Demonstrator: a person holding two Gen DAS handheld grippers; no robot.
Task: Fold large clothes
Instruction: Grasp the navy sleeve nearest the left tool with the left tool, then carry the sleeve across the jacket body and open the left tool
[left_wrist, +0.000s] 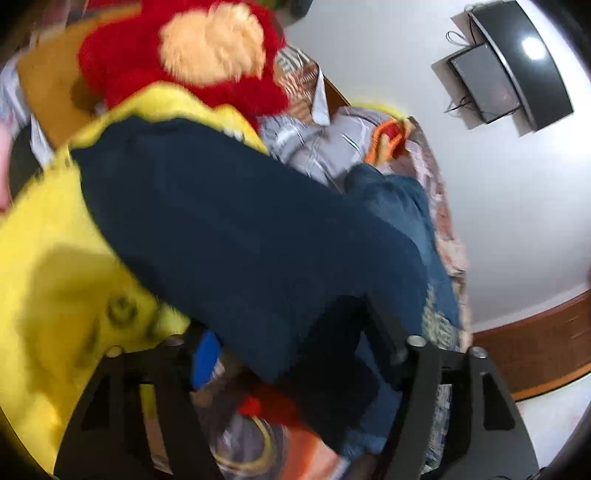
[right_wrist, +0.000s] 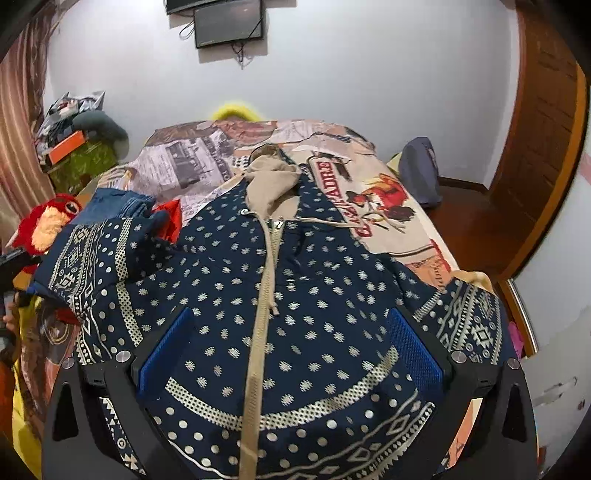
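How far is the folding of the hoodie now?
Done: the hoodie lies flat and zipped on the bed. In hand: its sleeve is inside the left claw; the right claw hangs open over the hem. Left: no fold looks finished yet.

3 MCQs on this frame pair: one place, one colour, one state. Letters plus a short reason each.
1. Where does the red plush toy lie relative to the hoodie in the right wrist view?
A. on its hood
B. beyond its sleeve at the picture's left
C. by the door

2. What colour is the hoodie's zipper tape?
A. beige
B. red
C. black

3. How does the right gripper stand?
A. shut on the drawstring
B. jaws apart over the hoodie's front
C. out of view

Answers:
1 B, the toy sits past the left sleeve.
2 A, the tape matches the beige hood.
3 B, both blue pads stand wide apart with cloth between.
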